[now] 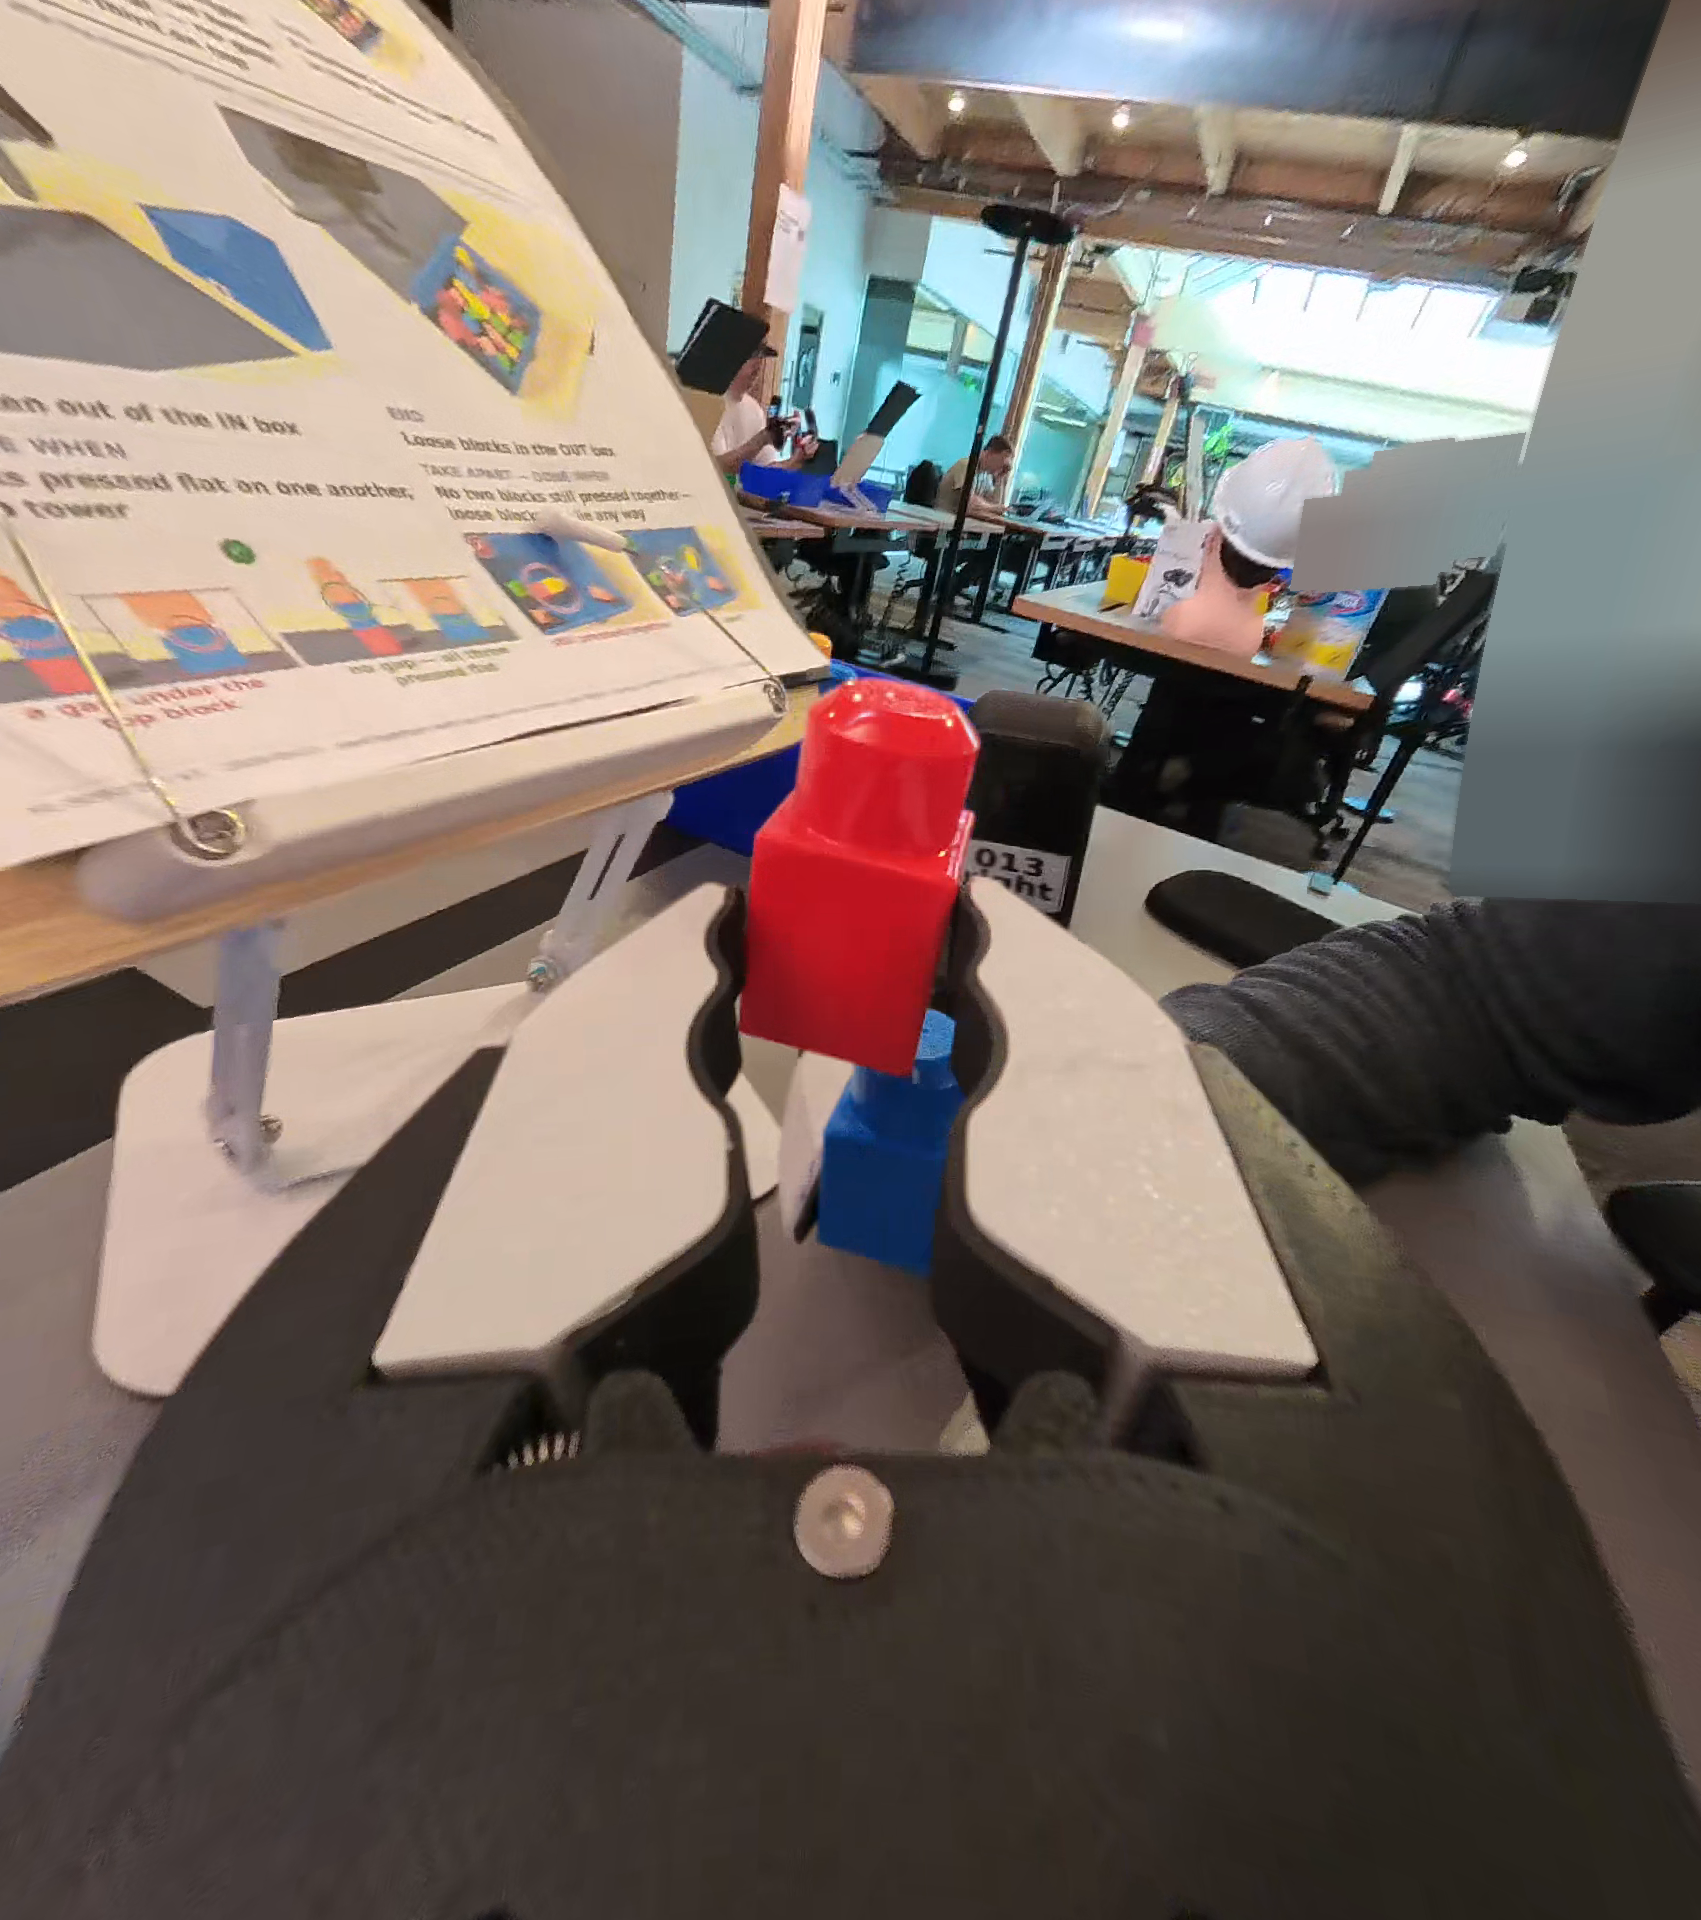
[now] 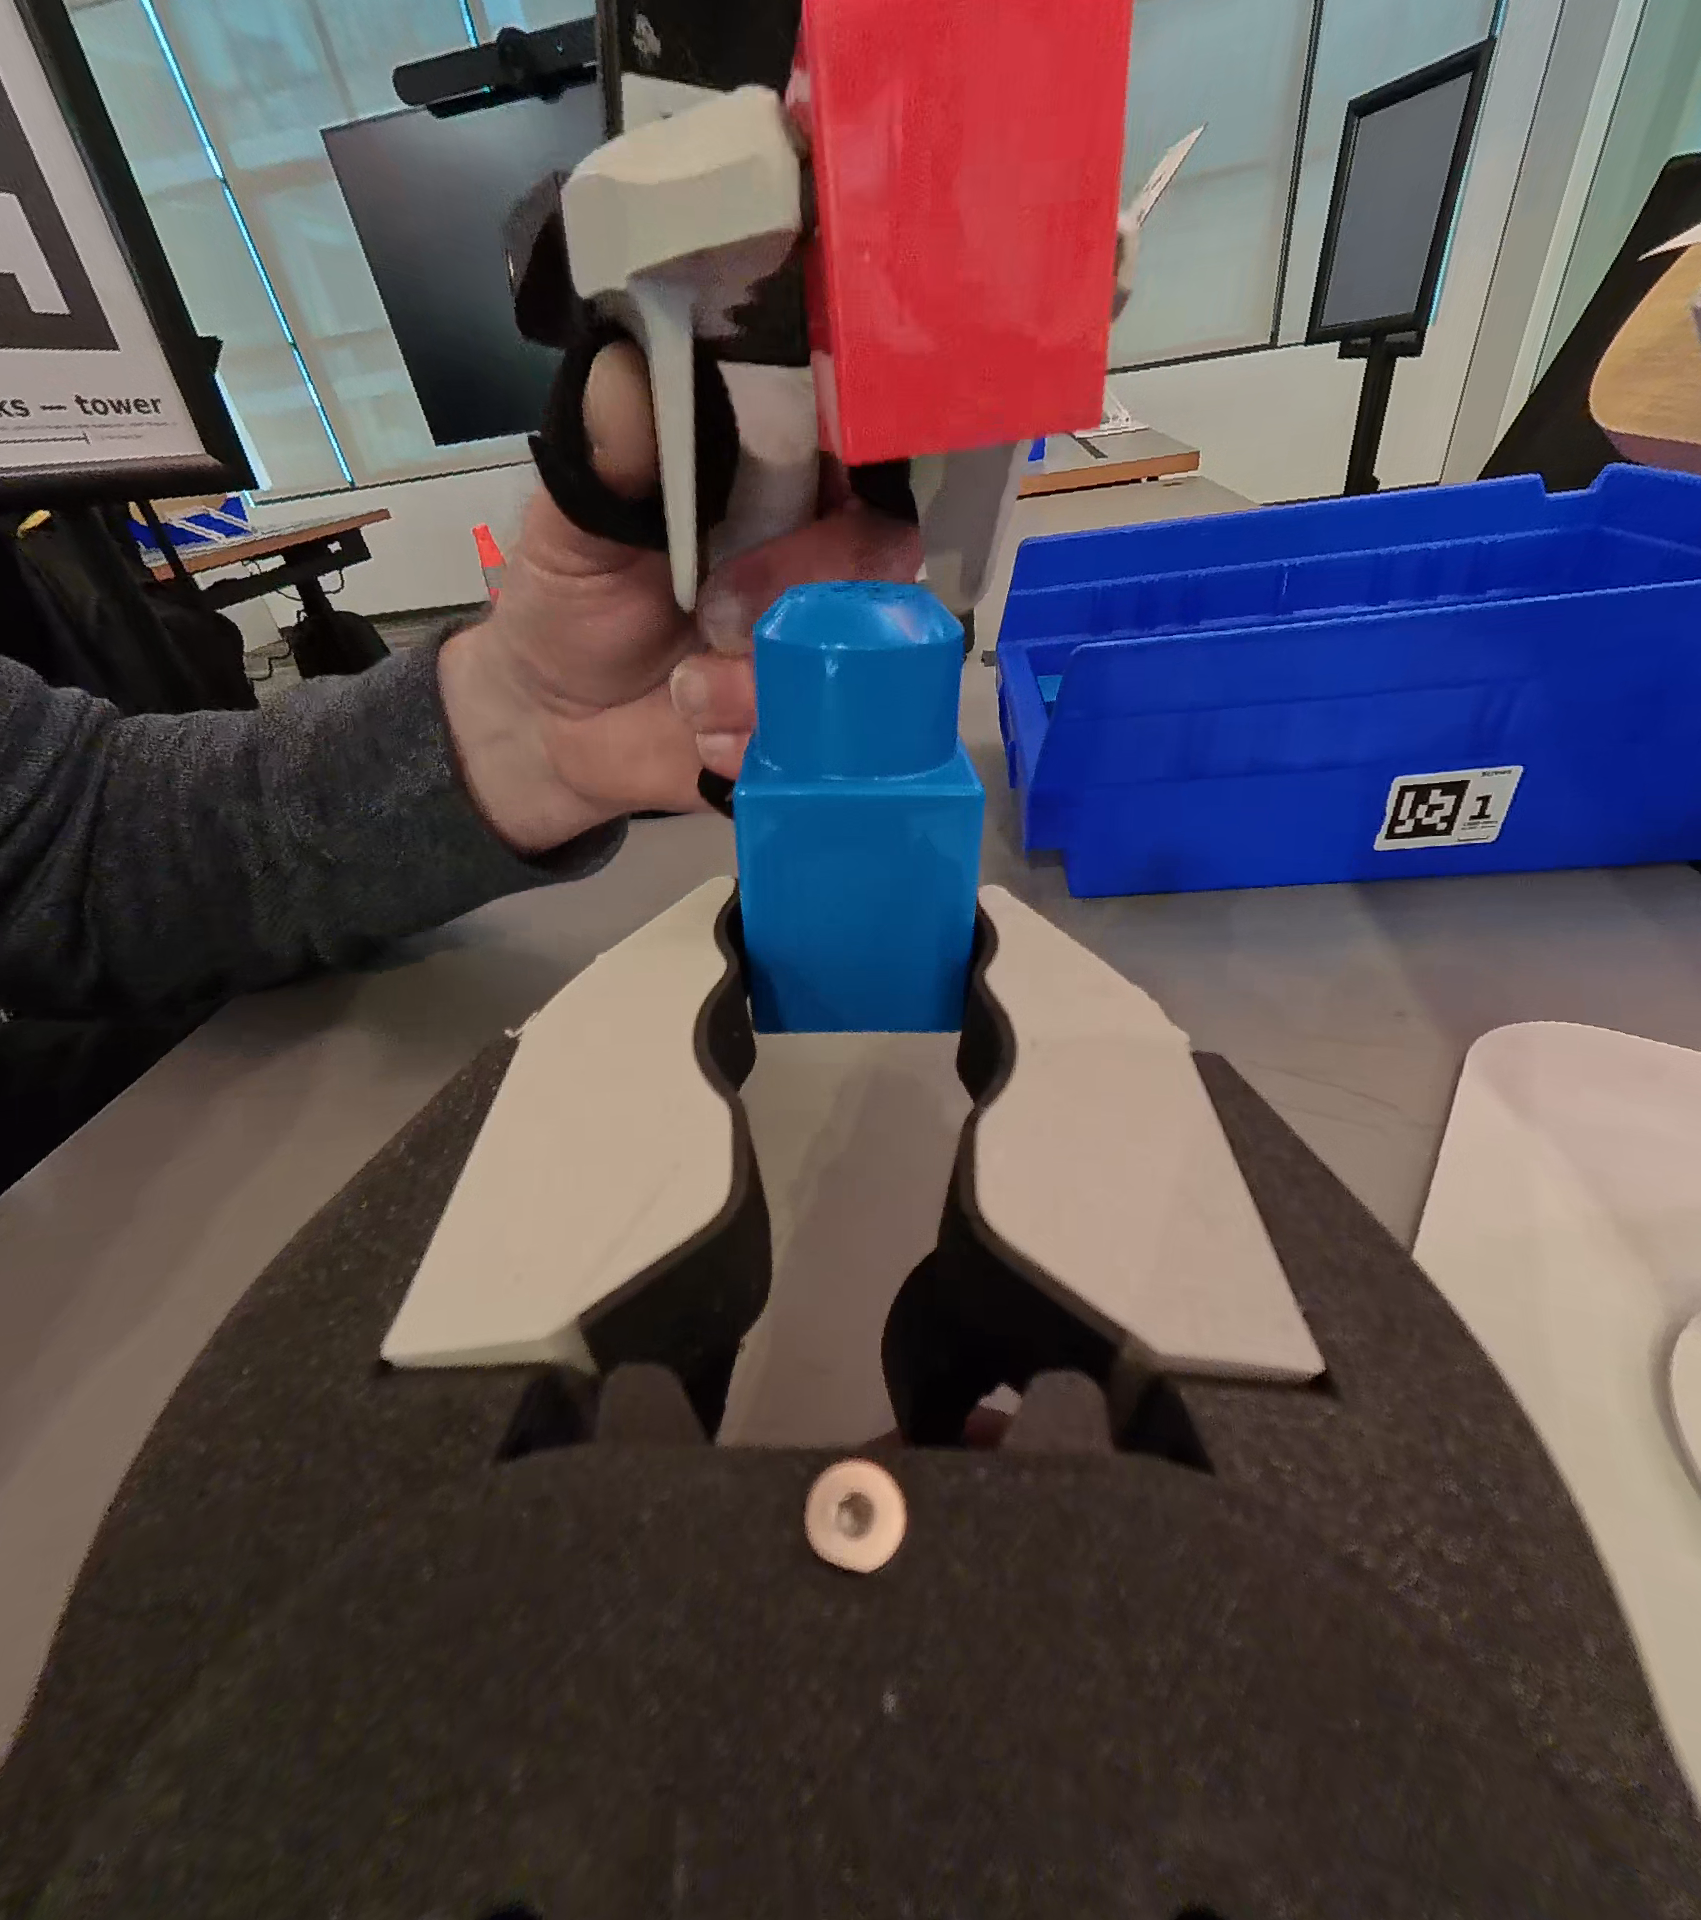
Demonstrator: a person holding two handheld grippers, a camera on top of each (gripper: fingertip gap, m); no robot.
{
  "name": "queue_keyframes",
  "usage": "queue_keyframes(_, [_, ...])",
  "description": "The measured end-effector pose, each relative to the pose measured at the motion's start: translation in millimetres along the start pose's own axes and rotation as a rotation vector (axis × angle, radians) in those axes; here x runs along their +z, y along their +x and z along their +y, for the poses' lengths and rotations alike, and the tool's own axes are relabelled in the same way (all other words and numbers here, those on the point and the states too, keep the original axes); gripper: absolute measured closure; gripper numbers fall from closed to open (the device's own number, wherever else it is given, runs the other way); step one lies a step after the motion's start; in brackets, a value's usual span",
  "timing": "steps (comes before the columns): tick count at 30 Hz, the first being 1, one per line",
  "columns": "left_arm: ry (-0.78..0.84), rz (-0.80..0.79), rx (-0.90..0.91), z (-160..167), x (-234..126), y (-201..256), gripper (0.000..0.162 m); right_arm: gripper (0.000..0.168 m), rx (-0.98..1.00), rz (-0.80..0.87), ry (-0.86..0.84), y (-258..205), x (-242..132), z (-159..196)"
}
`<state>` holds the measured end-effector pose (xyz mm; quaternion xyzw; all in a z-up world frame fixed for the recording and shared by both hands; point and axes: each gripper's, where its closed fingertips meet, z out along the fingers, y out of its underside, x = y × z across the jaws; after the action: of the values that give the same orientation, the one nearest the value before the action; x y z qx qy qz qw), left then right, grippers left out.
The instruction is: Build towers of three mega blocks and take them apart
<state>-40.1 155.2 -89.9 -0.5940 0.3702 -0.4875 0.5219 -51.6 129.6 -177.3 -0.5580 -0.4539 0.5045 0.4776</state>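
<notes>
Your right claw (image 2: 856, 977) clamps the blue block (image 2: 856, 831) upright on the desk (image 2: 1293, 987), your left claw (image 1: 841, 971) grips the red block (image 1: 851, 925) above it, slightly off-centre, so pressing could jam it crooked.

A tilted instruction sheet (image 1: 285, 416) rested on a white stand (image 1: 202, 1174). A blue bin (image 2: 1397, 717) sat on the grey tabletop (image 2: 1345, 987).

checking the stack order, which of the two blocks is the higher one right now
The red block, shut in the left gripper. It hangs above the stud of the blue block, apart from it; the blue one sits lower, in the right gripper.
</notes>
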Motion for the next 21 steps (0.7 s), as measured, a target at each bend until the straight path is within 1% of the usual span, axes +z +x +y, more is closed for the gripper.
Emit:
queue_keyframes(7, [0.035,0.084,-0.060,16.9,12.3,11.1,0.125,0.133,0.000,0.000,-0.005,-0.2,0.3,0.7])
queue_keyframes(11, [0.000,0.096,-0.056,27.4,16.6,15.3,0.125,0.133,0.007,0.002,0.005,0.9,-0.9,-0.5])
queue_keyframes(21, [0.022,0.120,-0.075,32.1,12.8,15.8,0.125,0.133,-0.018,0.009,-0.023,-1.0,1.3,3.1])
